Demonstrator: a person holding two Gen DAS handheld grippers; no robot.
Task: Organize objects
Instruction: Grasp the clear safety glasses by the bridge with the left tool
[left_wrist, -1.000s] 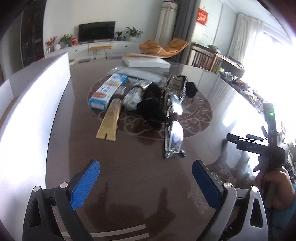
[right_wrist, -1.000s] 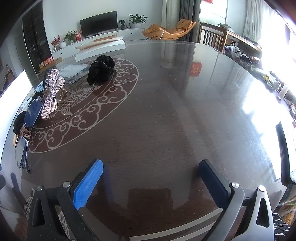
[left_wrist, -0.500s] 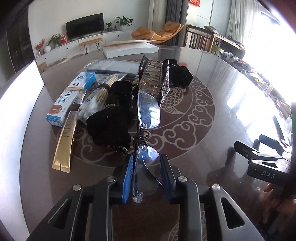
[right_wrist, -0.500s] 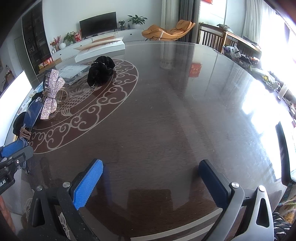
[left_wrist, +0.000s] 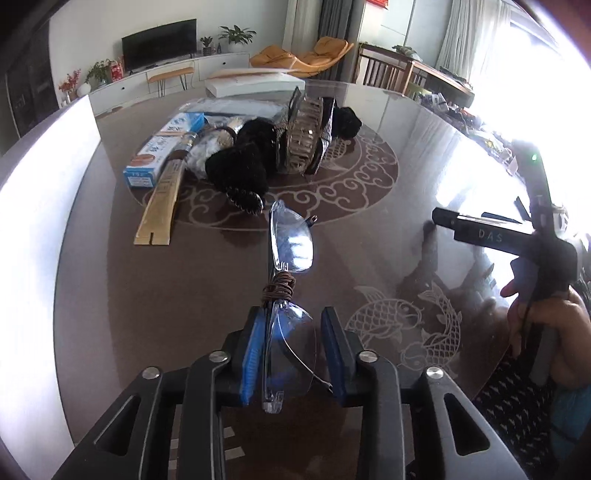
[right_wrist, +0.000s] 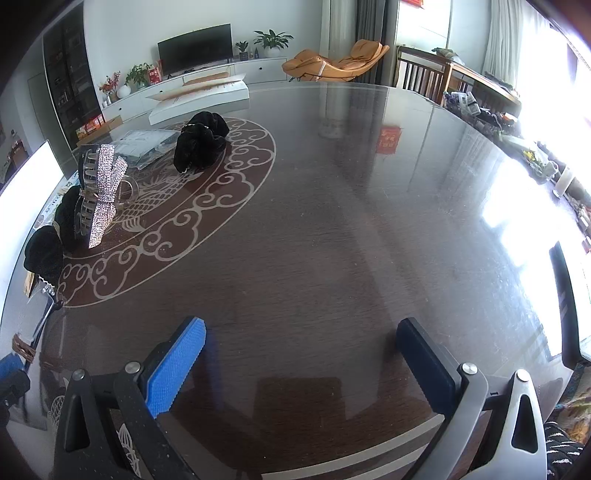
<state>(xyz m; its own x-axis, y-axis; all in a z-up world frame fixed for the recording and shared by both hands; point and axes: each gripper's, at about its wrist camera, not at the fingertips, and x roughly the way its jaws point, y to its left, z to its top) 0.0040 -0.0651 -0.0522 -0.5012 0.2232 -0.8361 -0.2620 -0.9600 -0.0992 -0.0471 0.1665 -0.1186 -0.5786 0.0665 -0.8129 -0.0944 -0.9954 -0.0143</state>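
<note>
Clear rimless glasses with a brown cord wound round the bridge stand on edge on the dark table. The near lens sits between the blue pads of my left gripper. Its jaws are opening: the lens leans by the left pad and a gap shows at the right pad. My right gripper hovers open over bare table with nothing between its fingers. A hand holds it at the right in the left wrist view.
A pile lies on the round pattern: a rhinestone hair claw, black scrunchies, a blue and white box, a gold sachet. A white box lies at the far edge. A white panel stands at the left.
My left gripper went from wide open to shut around the glasses, drew them back from the pile toward the near edge, and its jaws now stand wider. The right gripper has not moved.
</note>
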